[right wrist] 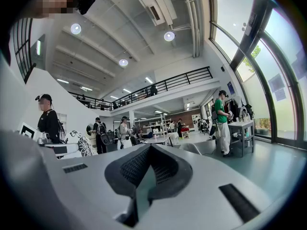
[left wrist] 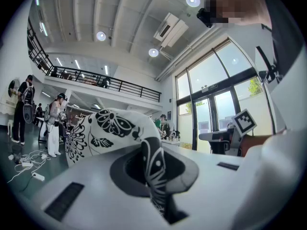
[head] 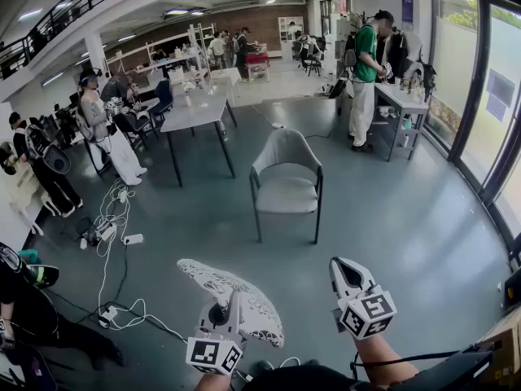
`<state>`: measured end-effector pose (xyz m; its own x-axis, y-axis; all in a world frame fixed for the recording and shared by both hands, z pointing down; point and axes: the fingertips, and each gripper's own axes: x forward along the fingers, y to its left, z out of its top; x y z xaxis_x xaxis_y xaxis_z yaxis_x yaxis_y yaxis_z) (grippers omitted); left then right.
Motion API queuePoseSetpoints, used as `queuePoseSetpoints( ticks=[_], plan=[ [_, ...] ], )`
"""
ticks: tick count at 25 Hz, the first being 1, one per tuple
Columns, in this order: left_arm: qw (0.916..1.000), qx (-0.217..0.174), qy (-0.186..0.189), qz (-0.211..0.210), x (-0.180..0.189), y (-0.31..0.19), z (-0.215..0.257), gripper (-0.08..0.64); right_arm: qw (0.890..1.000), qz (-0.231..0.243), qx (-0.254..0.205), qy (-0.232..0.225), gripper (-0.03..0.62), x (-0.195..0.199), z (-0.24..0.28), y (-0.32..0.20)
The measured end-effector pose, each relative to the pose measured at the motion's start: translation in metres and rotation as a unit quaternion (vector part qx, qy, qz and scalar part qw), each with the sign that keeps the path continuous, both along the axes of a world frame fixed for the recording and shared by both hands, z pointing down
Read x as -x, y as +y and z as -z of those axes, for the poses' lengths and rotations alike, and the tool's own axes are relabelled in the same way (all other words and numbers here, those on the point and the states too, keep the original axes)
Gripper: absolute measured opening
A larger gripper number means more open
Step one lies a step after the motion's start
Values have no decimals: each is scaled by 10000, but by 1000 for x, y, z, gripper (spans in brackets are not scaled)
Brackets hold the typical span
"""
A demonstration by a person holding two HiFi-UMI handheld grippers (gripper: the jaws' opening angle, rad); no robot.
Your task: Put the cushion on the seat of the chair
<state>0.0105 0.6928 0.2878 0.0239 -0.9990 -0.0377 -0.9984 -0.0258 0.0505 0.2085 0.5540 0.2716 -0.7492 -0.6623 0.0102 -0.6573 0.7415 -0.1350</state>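
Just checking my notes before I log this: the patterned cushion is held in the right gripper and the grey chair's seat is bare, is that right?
Not quite: it is the left gripper that holds the patterned cushion, with its jaws shut on the fabric, as the left gripper view shows. The seat of the grey chair is indeed bare.
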Motion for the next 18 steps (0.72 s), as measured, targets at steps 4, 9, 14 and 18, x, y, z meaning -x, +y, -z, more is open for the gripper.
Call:
queuePoseSetpoints(
  ticks=[4, 9, 14, 18],
  plan=[
    [10000, -5, 30, 30, 2, 1, -1, 18, 10000, -12, 12, 6, 9, 0, -1, 0],
    [9999, -22, 57, 80, 17, 3, 3, 18, 10000, -41, 30, -14, 9, 10, 2, -2],
    [10000, -36, 54, 19, 20, 1, 0, 18, 9998, -93, 104, -120, 9, 10, -1, -3],
    [10000, -60, 29, -20, 34, 3, 0, 18, 9999, -72, 103, -112, 9, 26, -2, 0]
  ],
)
